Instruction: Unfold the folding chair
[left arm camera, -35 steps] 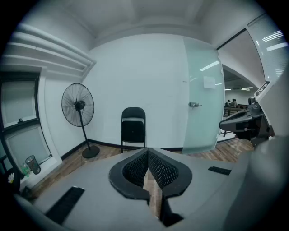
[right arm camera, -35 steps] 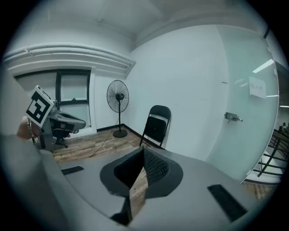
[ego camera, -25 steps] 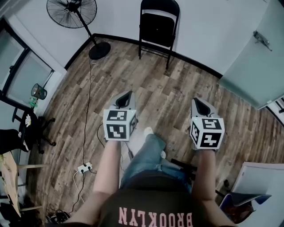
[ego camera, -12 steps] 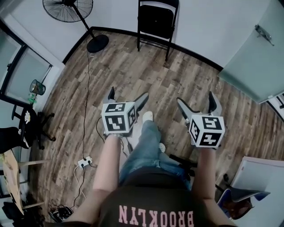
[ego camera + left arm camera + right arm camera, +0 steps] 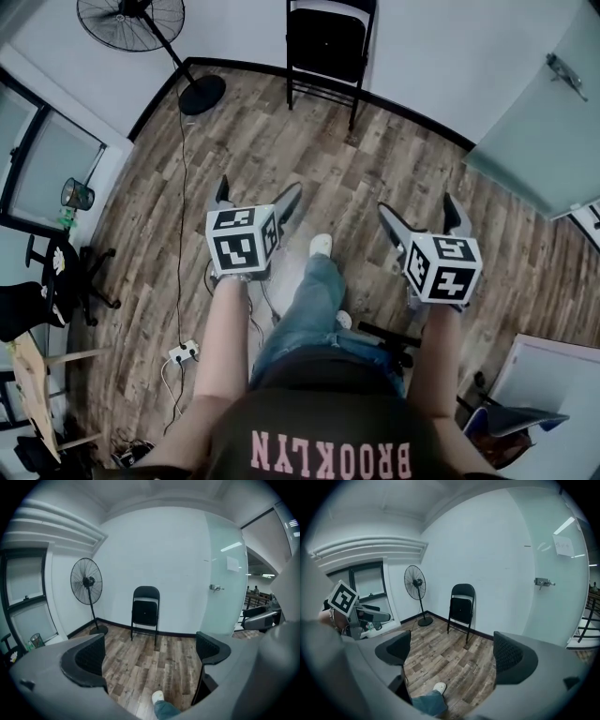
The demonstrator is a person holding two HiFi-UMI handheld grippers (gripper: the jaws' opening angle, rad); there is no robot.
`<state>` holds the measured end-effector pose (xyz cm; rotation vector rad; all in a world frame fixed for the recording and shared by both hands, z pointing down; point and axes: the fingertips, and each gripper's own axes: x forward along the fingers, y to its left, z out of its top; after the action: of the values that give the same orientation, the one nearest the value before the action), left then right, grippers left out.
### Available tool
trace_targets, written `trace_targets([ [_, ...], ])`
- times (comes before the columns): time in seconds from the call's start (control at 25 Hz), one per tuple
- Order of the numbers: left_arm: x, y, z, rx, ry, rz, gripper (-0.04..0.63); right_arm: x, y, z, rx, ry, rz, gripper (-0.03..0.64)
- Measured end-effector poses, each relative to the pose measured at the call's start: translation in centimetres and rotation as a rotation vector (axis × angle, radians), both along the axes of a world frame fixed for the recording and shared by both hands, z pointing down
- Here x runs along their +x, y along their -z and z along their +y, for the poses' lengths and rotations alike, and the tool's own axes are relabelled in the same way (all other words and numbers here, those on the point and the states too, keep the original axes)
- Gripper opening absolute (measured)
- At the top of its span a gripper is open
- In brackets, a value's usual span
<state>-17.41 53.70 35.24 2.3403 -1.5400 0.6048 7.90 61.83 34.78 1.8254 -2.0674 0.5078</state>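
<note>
The folding chair (image 5: 323, 47) is seen upright against the far wall, its seat tipped up flat against the back, and it is well apart from both grippers, with a broad stretch of wooden floor (image 5: 375, 169) in between. The left gripper (image 5: 260, 192) is held out over the floor with its jaws spread wide and nothing between them; only floorboards and the person's shoe (image 5: 321, 245) are framed in its view. The right gripper (image 5: 418, 211) is held the same way, jaws parted and empty, and the chair is lined up just above the gap in its own view. No contact with the chair has been made, so the approach is judged to be the step in hand, with the unfolding itself not yet begun. The gap to the wall will have to be closed first. After that, a hold on the top of the backrest by one gripper is likely to be called for, and the front edge of the seat would need to be caught by the other and swung down. The standing fan (image 5: 131, 14) and its cable on the left are best kept clear of.
</note>
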Motion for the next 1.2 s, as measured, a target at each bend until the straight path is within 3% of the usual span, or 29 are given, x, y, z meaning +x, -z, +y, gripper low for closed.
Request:
trace_targets([
  [0.12,-0.8,0.2,-4.3,0.020,0.006,-0.045,0.571,0.7,0.0,-3.4,-0.009,-0.013,-0.005,0.531],
  [0.28,-1.1,0.3,-10.3,0.034,0.026,-0.029,0.571,1.8,0.0,-8.3,-0.027,-0.021,0.029,0.531],
  [0.48,-0.9,-1.5,-17.2,-0.047,0.021,-0.039,0.571,2.3,-0.5,-15.3,-0.094,-0.005,0.034,0.531],
  [0.72,-2.3,-0.9,-25.4,-0.052,0.061,-0.007,0.571,2.0,0.9,-23.9,-0.099,0.007,0.056,0.531],
  [1.0,-2.8,0.5,-34.0,-0.041,0.041,0.024,0.569,0.1,2.5,-33.3,-0.060,-0.003,0.039,0.531],
  [1.2,-1.2,1.7,-37.6,-0.017,-0.020,0.002,0.569,-0.6,2.9,-36.3,-0.070,-0.014,0.046,0.531],
])
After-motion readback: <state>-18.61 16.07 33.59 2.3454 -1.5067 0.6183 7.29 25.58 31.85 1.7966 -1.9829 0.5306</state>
